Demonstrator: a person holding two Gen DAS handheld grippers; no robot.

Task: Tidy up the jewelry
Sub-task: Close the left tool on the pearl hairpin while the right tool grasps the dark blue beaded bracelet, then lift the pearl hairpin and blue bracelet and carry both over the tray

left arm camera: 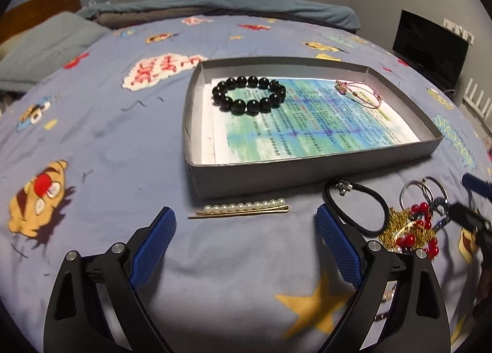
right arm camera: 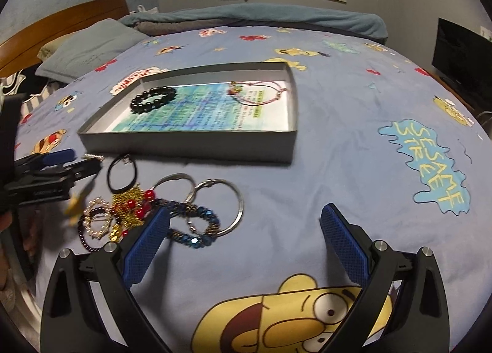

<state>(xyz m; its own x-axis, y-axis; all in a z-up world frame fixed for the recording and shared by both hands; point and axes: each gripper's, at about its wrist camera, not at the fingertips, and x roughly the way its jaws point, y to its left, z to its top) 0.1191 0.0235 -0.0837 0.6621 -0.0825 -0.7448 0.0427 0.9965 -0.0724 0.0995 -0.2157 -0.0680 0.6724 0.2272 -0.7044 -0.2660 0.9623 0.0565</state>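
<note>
A shallow grey box [left arm camera: 307, 171] [right arm camera: 184, 147] lies on the bed, lined with printed paper. In it lie a black bead bracelet [left arm camera: 249, 95] [right arm camera: 153, 98] and a thin pink cord bracelet [left arm camera: 361, 93] [right arm camera: 261, 92]. A pearl hair clip [left arm camera: 243, 208] lies just in front of the box, ahead of my open, empty left gripper [left arm camera: 246, 227]. A black hair tie [left arm camera: 356, 208] [right arm camera: 122, 175] lies by its right finger. A jewelry pile with silver rings [right arm camera: 215, 199], blue beads [right arm camera: 196, 224] and gold and red pieces [right arm camera: 132, 205] [left arm camera: 412, 230] lies by my open right gripper [right arm camera: 246, 224].
The bed has a blue cartoon-print cover [right arm camera: 353, 101]. A pillow [right arm camera: 89, 49] and wooden headboard [right arm camera: 61, 21] are at the far left, a folded blanket [right arm camera: 261, 19] at the far edge, a dark screen [right arm camera: 461, 55] at the right.
</note>
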